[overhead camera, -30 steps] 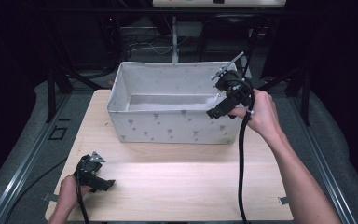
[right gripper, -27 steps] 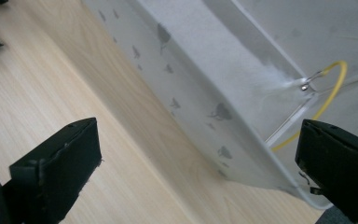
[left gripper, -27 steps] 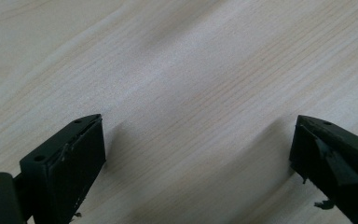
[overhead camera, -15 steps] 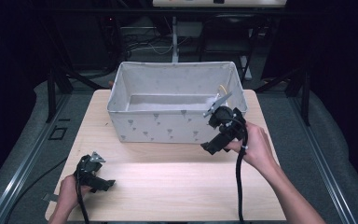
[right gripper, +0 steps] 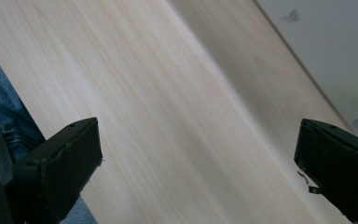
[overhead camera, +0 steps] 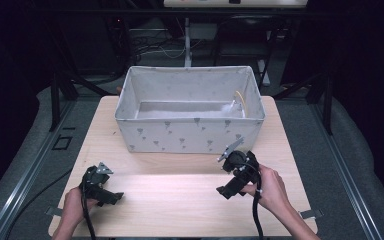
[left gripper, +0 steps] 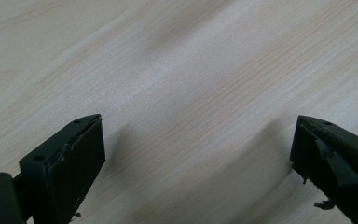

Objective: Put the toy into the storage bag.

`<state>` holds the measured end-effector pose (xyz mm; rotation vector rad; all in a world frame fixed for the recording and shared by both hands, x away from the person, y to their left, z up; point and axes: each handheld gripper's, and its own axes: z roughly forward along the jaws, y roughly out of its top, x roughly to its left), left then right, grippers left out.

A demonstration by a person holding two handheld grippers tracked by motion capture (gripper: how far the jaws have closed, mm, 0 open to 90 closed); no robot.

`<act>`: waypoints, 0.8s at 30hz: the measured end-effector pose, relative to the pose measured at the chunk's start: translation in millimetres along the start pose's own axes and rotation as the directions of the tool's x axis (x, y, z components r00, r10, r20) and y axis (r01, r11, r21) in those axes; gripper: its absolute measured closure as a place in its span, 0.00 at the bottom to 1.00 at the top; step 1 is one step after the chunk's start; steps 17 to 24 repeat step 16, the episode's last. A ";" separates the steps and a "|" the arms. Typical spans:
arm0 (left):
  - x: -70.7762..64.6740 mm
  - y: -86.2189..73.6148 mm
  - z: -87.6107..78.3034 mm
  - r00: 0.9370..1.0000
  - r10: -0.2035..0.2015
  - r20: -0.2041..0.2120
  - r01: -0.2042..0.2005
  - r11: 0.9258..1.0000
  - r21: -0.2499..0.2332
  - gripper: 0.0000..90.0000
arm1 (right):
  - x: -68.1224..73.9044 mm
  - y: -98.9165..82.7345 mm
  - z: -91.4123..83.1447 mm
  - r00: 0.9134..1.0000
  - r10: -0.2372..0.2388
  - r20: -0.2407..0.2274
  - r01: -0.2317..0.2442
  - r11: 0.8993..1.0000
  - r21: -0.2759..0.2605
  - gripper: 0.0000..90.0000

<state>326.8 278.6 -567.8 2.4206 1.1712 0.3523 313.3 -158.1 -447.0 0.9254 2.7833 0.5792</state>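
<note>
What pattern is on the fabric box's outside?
Light grey fabric box dotted with small darker grey marks, clearest in the high view.

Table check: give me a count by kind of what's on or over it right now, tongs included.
Fabric bin: 1
Clear bag with a yellow band inside the bin: 1
Tongs, both open and empty: 2, left tongs, right tongs
Total: 4
</note>
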 end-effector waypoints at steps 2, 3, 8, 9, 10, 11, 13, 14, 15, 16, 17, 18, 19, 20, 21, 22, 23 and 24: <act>-0.1 0.1 0.2 1.000 0.001 0.000 -0.001 1.000 0.000 0.04 | 0.5 -6.3 7.1 1.000 0.009 -0.003 -0.009 1.000 0.009 0.01; -0.3 0.2 0.4 1.000 0.002 0.001 -0.002 1.000 0.001 0.04 | 0.1 -8.9 9.4 1.000 0.008 0.002 -0.008 1.000 0.018 0.01; -0.3 0.4 0.2 1.000 0.003 0.000 -0.003 1.000 0.000 0.03 | 0.8 -21.0 22.0 0.999 0.032 -0.010 -0.031 0.999 0.035 0.02; -0.4 0.7 0.2 1.000 0.006 0.000 -0.006 1.000 0.002 0.03 | 1.2 -22.7 23.2 0.999 0.030 -0.012 -0.029 0.999 0.033 0.02; -0.4 1.0 0.0 1.000 0.009 0.002 -0.009 1.000 0.006 0.03 | 2.2 -25.1 23.9 1.000 0.020 0.005 -0.020 0.999 0.036 0.03; -0.8 0.9 0.2 1.000 0.010 -0.001 -0.010 1.000 0.002 0.03 | 2.6 -26.8 25.1 1.000 0.018 0.010 -0.019 0.999 0.043 0.03; -1.2 1.0 0.1 1.000 0.011 -0.001 -0.011 1.000 0.001 0.03 | 3.1 -29.2 26.9 1.000 0.015 0.011 -0.016 0.999 0.047 0.03; -1.3 1.1 0.1 1.000 0.011 -0.001 -0.011 1.000 0.000 0.03 | 3.3 -29.9 27.2 1.000 0.000 0.032 -0.002 0.998 0.064 0.03; -1.1 1.2 0.1 1.000 0.012 0.000 -0.012 1.000 0.000 0.03 | 3.5 -30.3 27.9 0.999 -0.006 0.046 0.003 0.997 0.075 0.03; -1.1 1.2 0.1 1.000 0.012 0.000 -0.012 1.000 0.000 0.03 | 3.1 -31.4 28.7 0.999 -0.003 0.050 0.000 0.998 0.063 0.04; -1.1 1.2 0.1 1.000 0.012 0.000 -0.012 1.000 0.000 0.03 | 3.1 -31.4 28.7 0.999 -0.003 0.050 0.000 0.998 0.063 0.04; -1.1 1.2 0.1 1.000 0.012 0.000 -0.012 1.000 0.000 0.03 | 3.1 -31.4 28.7 0.999 -0.003 0.050 0.000 0.998 0.063 0.04; -1.1 1.2 0.1 1.000 0.012 0.000 -0.012 1.000 0.000 0.03 | 3.1 -31.4 28.7 0.999 -0.003 0.050 0.000 0.998 0.063 0.04; -1.1 1.2 0.1 1.000 0.012 0.000 -0.012 1.000 0.000 0.03 | 3.1 -31.4 28.7 0.999 -0.003 0.050 0.000 0.998 0.063 0.04; -1.1 1.2 0.1 1.000 0.012 0.000 -0.012 1.000 0.000 0.03 | 3.1 -31.4 28.7 0.999 -0.003 0.050 0.000 0.998 0.063 0.04; -1.1 1.2 0.1 1.000 0.012 0.000 -0.012 1.000 0.000 0.03 | 3.1 -31.4 28.7 0.999 -0.003 0.050 0.000 0.998 0.063 0.04; -1.1 1.2 0.1 1.000 0.012 0.000 -0.012 1.000 0.000 0.03 | 3.1 -31.4 28.7 0.999 -0.003 0.050 0.000 0.998 0.063 0.04; -1.1 1.2 0.1 1.000 0.012 0.000 -0.012 1.000 0.000 0.03 | 3.1 -31.4 28.7 0.999 -0.003 0.050 0.000 0.998 0.063 0.04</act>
